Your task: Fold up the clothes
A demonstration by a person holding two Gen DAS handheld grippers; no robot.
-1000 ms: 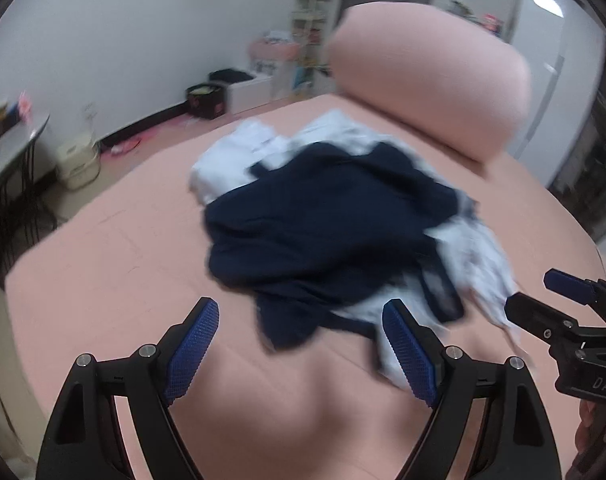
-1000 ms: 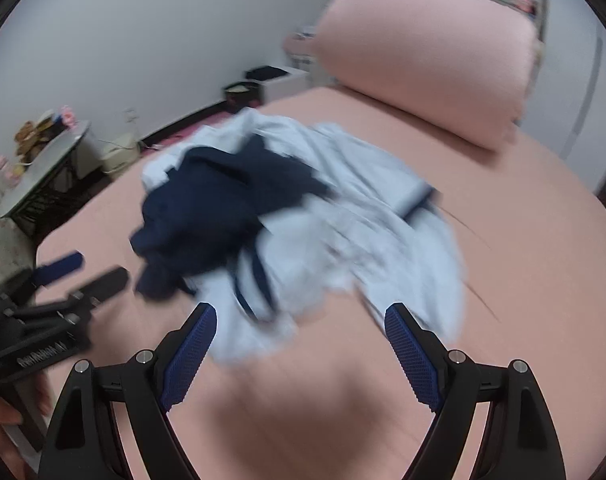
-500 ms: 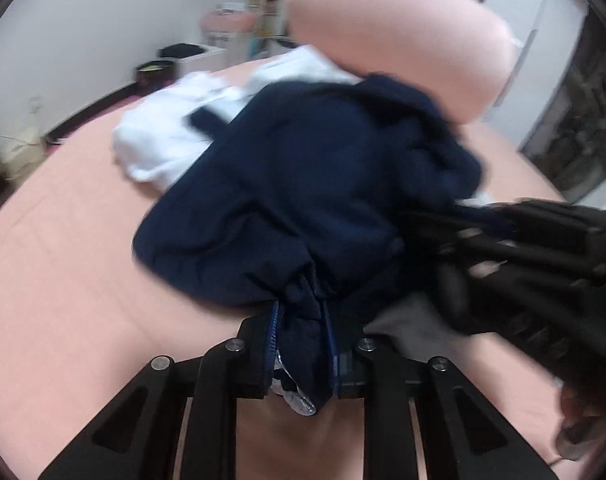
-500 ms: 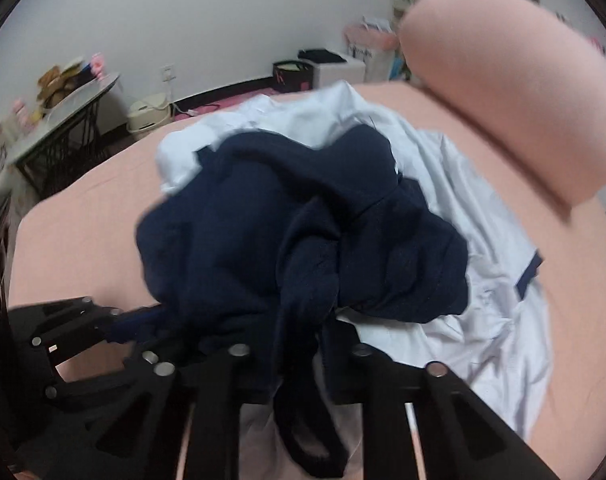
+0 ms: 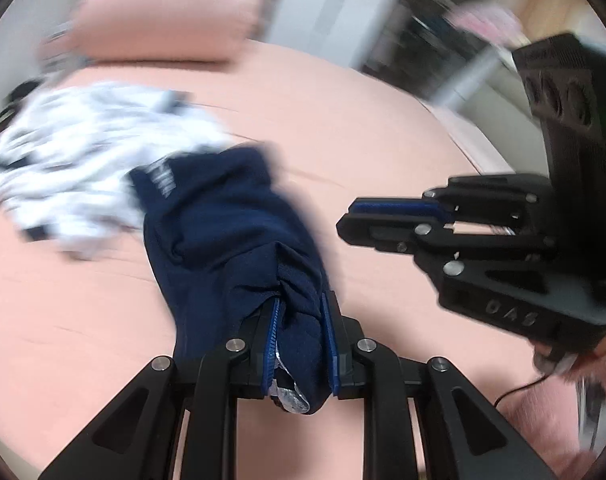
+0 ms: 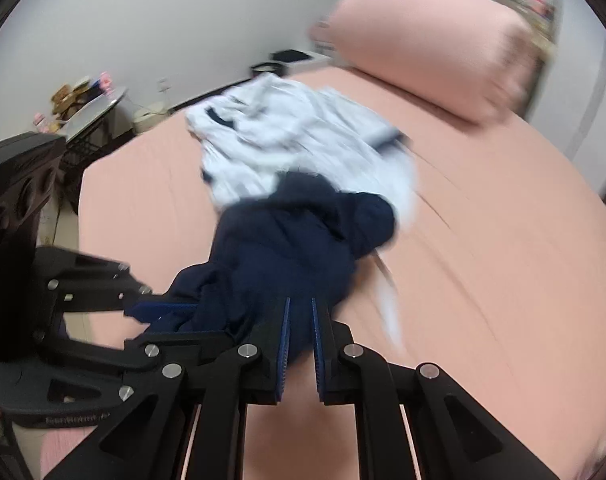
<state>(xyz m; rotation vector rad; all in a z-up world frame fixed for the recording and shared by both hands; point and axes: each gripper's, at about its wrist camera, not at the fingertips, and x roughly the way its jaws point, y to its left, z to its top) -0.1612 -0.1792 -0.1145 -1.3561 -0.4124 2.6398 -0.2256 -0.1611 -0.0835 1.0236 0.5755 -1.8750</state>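
Both grippers clamped on one navy garment over a pink bed.
Left gripper (image 5: pixel 299 344) and right gripper (image 6: pixel 300 344) pinch navy garment (image 5: pixel 227 240), bunched lengthwise toward upper left; white garment (image 6: pixel 295 140) behind on bed (image 6: pixel 503 240).

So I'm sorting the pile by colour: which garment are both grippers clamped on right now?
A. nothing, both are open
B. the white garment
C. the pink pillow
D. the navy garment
D: the left gripper and the right gripper each have the navy garment pinched between their blue pads, while the white garment lies loose on the bed.
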